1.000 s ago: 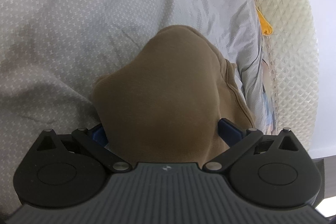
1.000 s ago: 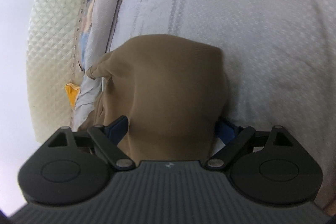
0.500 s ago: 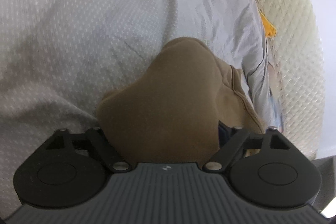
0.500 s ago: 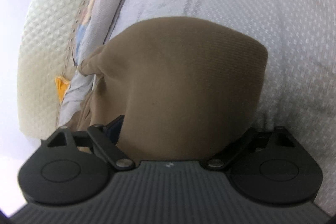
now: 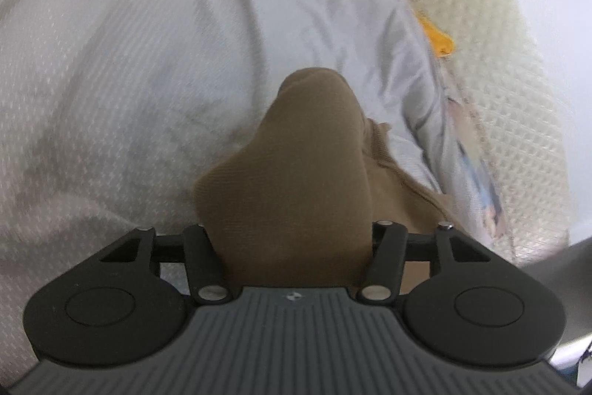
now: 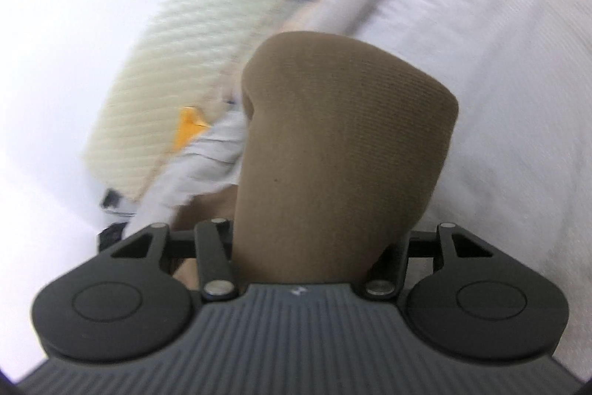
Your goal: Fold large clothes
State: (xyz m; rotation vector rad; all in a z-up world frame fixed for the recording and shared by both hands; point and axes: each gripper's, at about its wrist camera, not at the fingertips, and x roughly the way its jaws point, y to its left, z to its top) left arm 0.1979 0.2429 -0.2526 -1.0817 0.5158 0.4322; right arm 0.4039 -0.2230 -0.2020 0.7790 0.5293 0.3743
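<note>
A brown knit garment (image 5: 296, 180) is bunched between the jaws of my left gripper (image 5: 296, 239), which is shut on it; the fingers are hidden under the cloth. A ribbed hem trails off to the right. In the right wrist view the same brown garment (image 6: 333, 150) drapes over my right gripper (image 6: 314, 239), which is also shut on it, fingers hidden. Both hold the cloth above a pale grey bedsheet (image 5: 129, 62).
The grey sheet (image 6: 499, 62) covers a bed. A cream quilted mattress edge (image 5: 499, 43) runs along the right, with an orange tag (image 5: 438, 41); both also show in the right wrist view (image 6: 177, 43), tag (image 6: 188, 126). A white wall lies beyond.
Both grippers closed further on the garment and lifted it; the blue finger pads are no longer visible. The right gripper swung toward the mattress edge, its view now blurred.
</note>
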